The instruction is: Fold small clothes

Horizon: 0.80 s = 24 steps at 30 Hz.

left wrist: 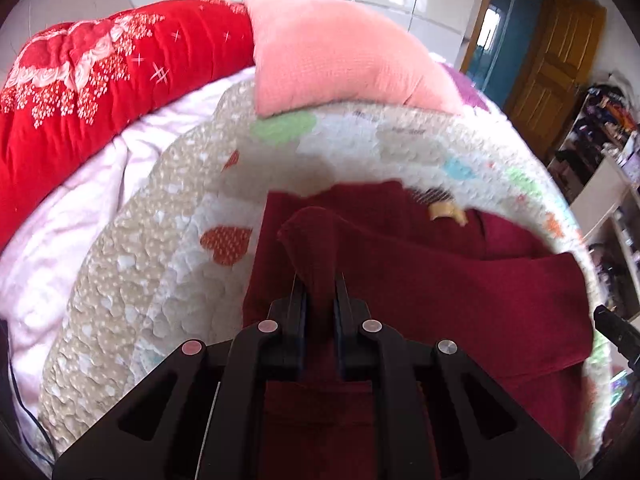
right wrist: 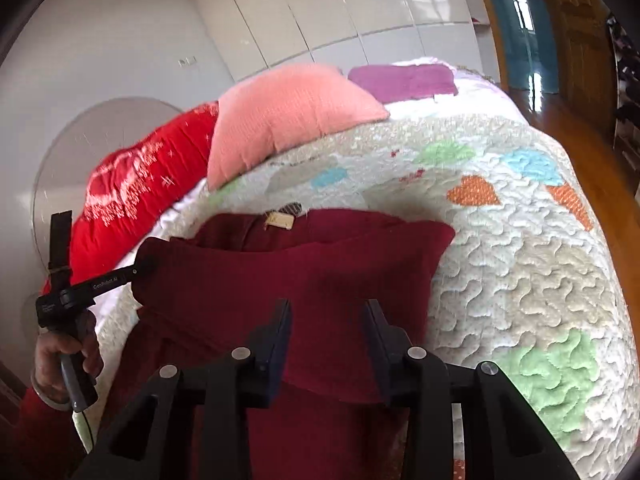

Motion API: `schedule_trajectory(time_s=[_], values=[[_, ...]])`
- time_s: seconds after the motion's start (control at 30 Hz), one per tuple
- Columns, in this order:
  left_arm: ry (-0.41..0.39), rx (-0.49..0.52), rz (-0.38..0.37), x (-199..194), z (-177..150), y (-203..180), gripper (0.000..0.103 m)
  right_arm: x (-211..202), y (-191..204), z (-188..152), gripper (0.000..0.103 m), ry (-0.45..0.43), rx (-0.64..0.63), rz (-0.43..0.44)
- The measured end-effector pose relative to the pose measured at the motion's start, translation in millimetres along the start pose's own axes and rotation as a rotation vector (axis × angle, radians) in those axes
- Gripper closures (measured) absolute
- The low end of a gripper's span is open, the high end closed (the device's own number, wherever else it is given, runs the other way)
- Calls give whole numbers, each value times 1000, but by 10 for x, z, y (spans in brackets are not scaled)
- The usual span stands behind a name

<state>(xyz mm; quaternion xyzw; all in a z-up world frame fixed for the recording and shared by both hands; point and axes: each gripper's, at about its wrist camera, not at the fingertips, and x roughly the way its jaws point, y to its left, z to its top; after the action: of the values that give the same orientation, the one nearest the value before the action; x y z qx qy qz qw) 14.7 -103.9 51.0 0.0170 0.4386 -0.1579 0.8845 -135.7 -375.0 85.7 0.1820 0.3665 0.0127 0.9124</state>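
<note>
A dark red knit garment [left wrist: 440, 280] lies on the quilted bed cover [left wrist: 168, 264], its tan neck label [left wrist: 446, 212] at the far side. My left gripper [left wrist: 319, 280] is shut on a bunched fold of the garment and holds it up. In the right wrist view the garment [right wrist: 304, 264] is partly folded over itself, with the label [right wrist: 280, 220] at the far edge. My right gripper [right wrist: 326, 308] is open just above the garment's near part, with nothing between its fingers. The left gripper [right wrist: 140, 268] shows there at the garment's left edge, held by a hand.
A pink pillow [left wrist: 340, 52] and a red floral quilt [left wrist: 100, 80] lie at the far side of the bed. A purple cloth [right wrist: 404, 80] lies behind the pillow. The bed edge drops to a wooden floor [right wrist: 592, 152] on the right. Shelves [left wrist: 600, 140] stand at right.
</note>
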Motion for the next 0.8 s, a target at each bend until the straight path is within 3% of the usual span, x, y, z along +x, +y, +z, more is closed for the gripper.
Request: schedule_trajectory(time_s=[0.1, 0.27, 0.33, 0.43, 0.57, 0.6, 0.67, 0.73, 0.8], values=[[36, -34, 8, 170, -75, 69, 94, 351, -96, -102, 70, 104, 8, -85], [24, -26, 5, 100, -109, 60, 92, 135, -43, -124, 68, 76, -4, -87], [14, -34, 7, 65, -121, 70, 87, -5, 35, -181, 67, 65, -40, -100], [40, -49, 14, 117, -153, 87, 80, 125, 32, -309, 67, 130, -85, -188], [47, -68, 4, -34, -234, 111, 80, 115, 25, -316, 67, 124, -92, -177], [45, -63, -3, -126, -267, 125, 76, 3, 45, -317, 67, 117, -85, -149], [38, -65, -21, -328, -364, 176, 50, -223, 53, -354, 64, 103, -53, -78], [15, -90, -59, -554, -526, 269, 34, -459, 48, -471, 51, 107, -23, 3], [35, -99, -97, -743, -730, 330, 32, -660, 29, -638, 48, 138, 0, 83]])
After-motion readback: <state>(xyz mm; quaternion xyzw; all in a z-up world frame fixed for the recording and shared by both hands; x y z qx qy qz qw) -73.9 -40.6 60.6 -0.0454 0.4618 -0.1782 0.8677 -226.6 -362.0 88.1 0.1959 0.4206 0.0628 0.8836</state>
